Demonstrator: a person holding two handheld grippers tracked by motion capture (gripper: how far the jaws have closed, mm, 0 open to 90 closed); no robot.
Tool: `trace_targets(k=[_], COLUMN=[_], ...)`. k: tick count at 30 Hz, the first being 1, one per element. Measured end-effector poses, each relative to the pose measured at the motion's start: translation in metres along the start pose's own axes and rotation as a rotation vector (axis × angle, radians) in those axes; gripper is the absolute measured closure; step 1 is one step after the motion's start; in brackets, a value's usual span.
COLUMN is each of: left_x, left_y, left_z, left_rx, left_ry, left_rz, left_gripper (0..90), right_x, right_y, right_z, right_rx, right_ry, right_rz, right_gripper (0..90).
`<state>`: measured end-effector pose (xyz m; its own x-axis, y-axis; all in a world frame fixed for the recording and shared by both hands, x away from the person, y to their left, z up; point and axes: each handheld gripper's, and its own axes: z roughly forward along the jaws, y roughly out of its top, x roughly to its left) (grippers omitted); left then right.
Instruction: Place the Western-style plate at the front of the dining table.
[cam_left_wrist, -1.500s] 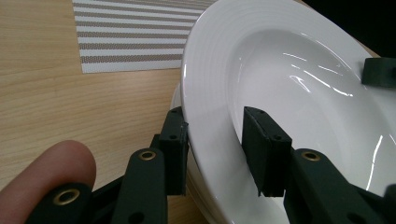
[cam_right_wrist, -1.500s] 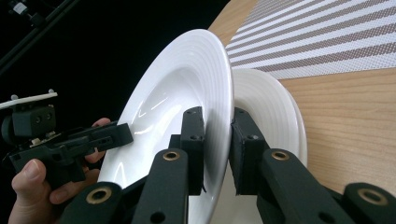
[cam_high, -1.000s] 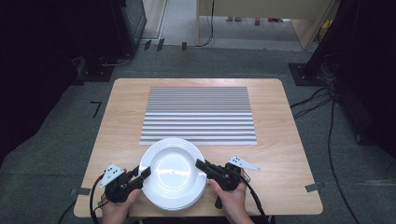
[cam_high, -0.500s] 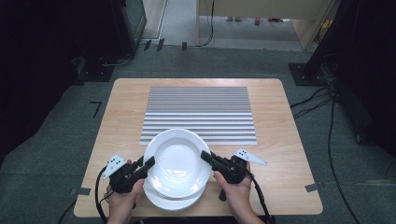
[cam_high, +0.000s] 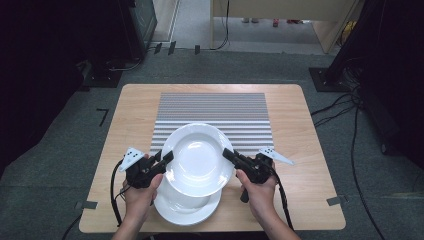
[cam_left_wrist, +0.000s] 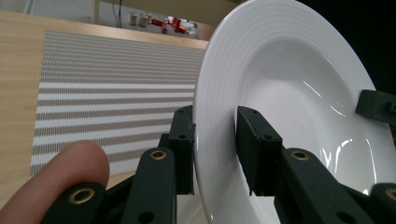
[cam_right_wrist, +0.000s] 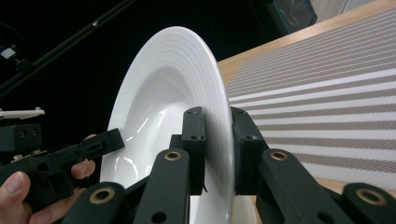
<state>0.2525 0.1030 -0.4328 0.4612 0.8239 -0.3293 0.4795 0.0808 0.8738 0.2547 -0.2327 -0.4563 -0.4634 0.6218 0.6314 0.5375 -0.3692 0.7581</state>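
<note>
Plate (cam_high: 197, 159) above wooden table (cam_high: 310, 125)

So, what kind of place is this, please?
Probably a lab or studio set up for recording: a lone wooden table on grey carpet, loose cables, dark equipment stands around it.

I see a white deep plate (cam_high: 198, 159) raised level above a second white plate (cam_high: 186, 206) on the bench.
</note>
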Motion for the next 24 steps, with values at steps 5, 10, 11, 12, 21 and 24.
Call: trace_targets(k=[5,10,11,12,21,24], left_x=[-0.002,-0.003,-0.003,-0.003,0.002,0.004], left_y=[0.012,0.023,0.023,0.026,0.043,0.046], left_z=[0.016,0.036,0.036,0.041,0.079,0.091], left_rx=[0.0,0.01,0.01,0.014,0.036,0.049], left_ry=[-0.002,0.002,0.002,-0.001,0.009,0.007], left_rz=[0.012,0.02,0.02,0.018,0.014,0.014], left_gripper=[68.4,68.3,68.4,68.4,67.8,67.5], right_x=[-0.007,-0.017,-0.017,-0.02,-0.042,-0.048], right_y=[0.013,0.025,0.025,0.028,0.05,0.056], right_z=[0.003,0.006,0.006,0.007,0.018,0.022], right_rx=[-0.014,-0.019,-0.019,-0.015,-0.002,-0.001], right_ry=[-0.013,-0.02,-0.02,-0.02,-0.051,-0.063], right_rz=[0.004,0.008,0.008,0.016,0.028,0.03], right_gripper=[79.1,79.4,79.4,79.2,79.4,79.6])
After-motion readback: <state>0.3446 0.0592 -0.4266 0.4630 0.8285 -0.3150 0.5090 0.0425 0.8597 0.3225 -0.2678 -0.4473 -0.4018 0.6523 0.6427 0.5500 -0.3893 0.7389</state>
